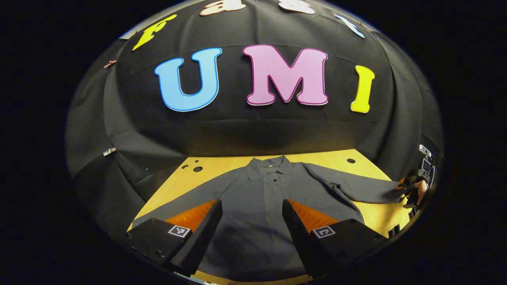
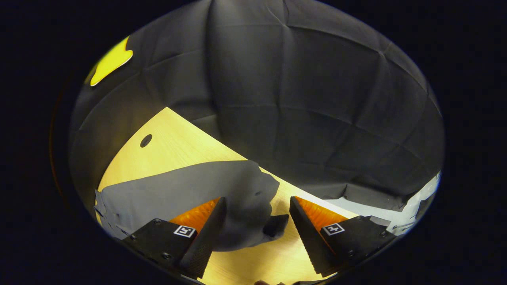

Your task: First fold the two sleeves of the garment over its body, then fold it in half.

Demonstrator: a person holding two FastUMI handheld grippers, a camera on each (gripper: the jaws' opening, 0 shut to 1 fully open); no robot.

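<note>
Black cloth wall (image 1: 253, 130) creased in folds, light wooden table (image 2: 174, 150) with round holes, warm overhead light

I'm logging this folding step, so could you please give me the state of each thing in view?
Garment: spread flat on the table, unfolded.
Sleeve: stretched out sideways, cuff between the right gripper's open fingers.
Left gripper: open above the garment body.
Right gripper: open, not yet clamped.
Table: bearing the garment.

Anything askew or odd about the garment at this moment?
Mostly tidy: the grey garment lies flat on the wooden table, collar away. Only the sleeve end is bunched and curled rather than flat, between the open right gripper's fingers.
</note>
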